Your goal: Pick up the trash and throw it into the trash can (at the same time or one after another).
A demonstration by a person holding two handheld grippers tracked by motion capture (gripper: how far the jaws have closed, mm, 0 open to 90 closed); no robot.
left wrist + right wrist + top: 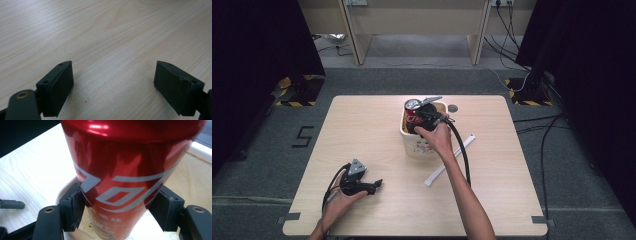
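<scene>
Right gripper point(117, 207) clamps red can point(125, 170), apparently over bin point(412, 142).

Even overhead light; glare on can point(125, 177); dark surround; close views soft.

Light wooden table point(362, 115) on grey carpet point(257, 170). A long white strip point(435, 175) lies slanted right of the table's middle, and a small dark round spot point(453, 108) sits near the far edge. A black "5" point(303, 136) is marked on the floor to the left. There's yellow-black hazard tape point(294, 103) at far left, with more of it point(532, 102) at far right. Cables point(537, 125) trail over the floor on the right. A pale wooden desk frame point(412, 20) stands at the far end, black curtains point(257, 50) either side.
</scene>
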